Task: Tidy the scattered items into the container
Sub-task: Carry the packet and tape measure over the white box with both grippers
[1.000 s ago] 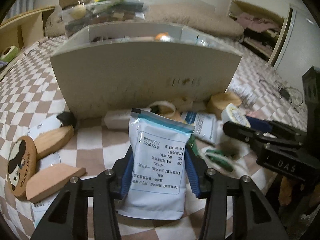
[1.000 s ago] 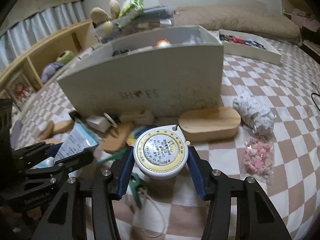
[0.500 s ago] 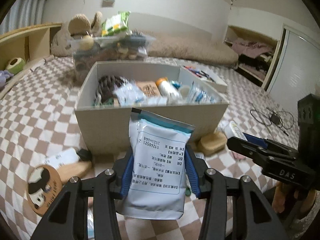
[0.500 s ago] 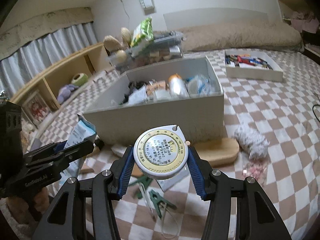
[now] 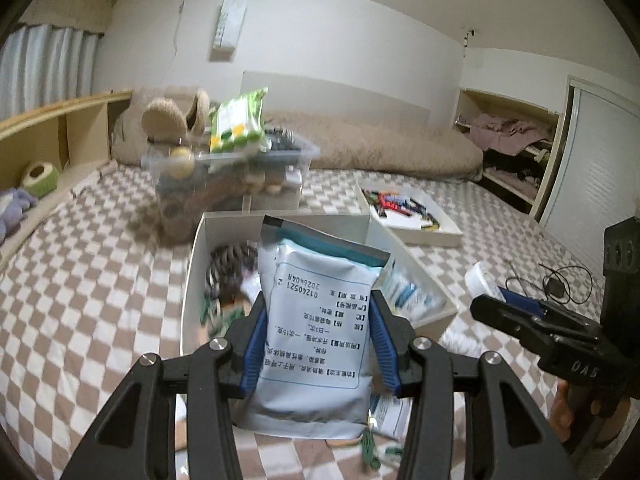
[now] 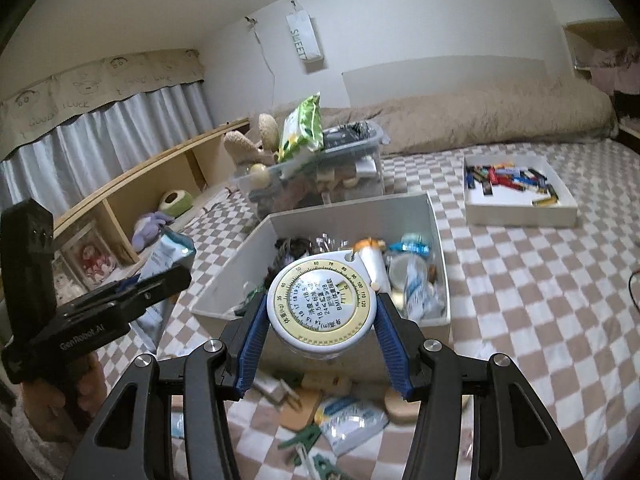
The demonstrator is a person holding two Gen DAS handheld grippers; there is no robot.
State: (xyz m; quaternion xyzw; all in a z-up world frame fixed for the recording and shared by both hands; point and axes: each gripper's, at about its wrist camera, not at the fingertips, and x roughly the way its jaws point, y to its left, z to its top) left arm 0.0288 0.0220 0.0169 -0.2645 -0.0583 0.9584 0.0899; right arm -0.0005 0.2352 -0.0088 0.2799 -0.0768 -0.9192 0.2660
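Note:
My left gripper [image 5: 318,344] is shut on a pale blue medicine pouch [image 5: 316,332] and holds it above the near edge of the white box [image 5: 192,264]. My right gripper [image 6: 322,328] is shut on a round white BMI tape measure [image 6: 322,308], held above the near wall of the same box [image 6: 436,224], which holds several items. The left gripper and its pouch show at the left of the right wrist view [image 6: 132,292]. The right gripper shows at the right of the left wrist view [image 5: 520,316].
On the checkered bed below lie wooden pieces [image 6: 304,404], a packet [image 6: 352,420] and green clips [image 6: 304,438]. A clear bin [image 6: 320,168] full of things stands behind the box. A white tray [image 6: 520,196] of small items sits to the right. A cable [image 5: 560,280] lies far right.
Both grippers have risen with their items, from bed level in front of the box wall to above the box, so its inside now shows.

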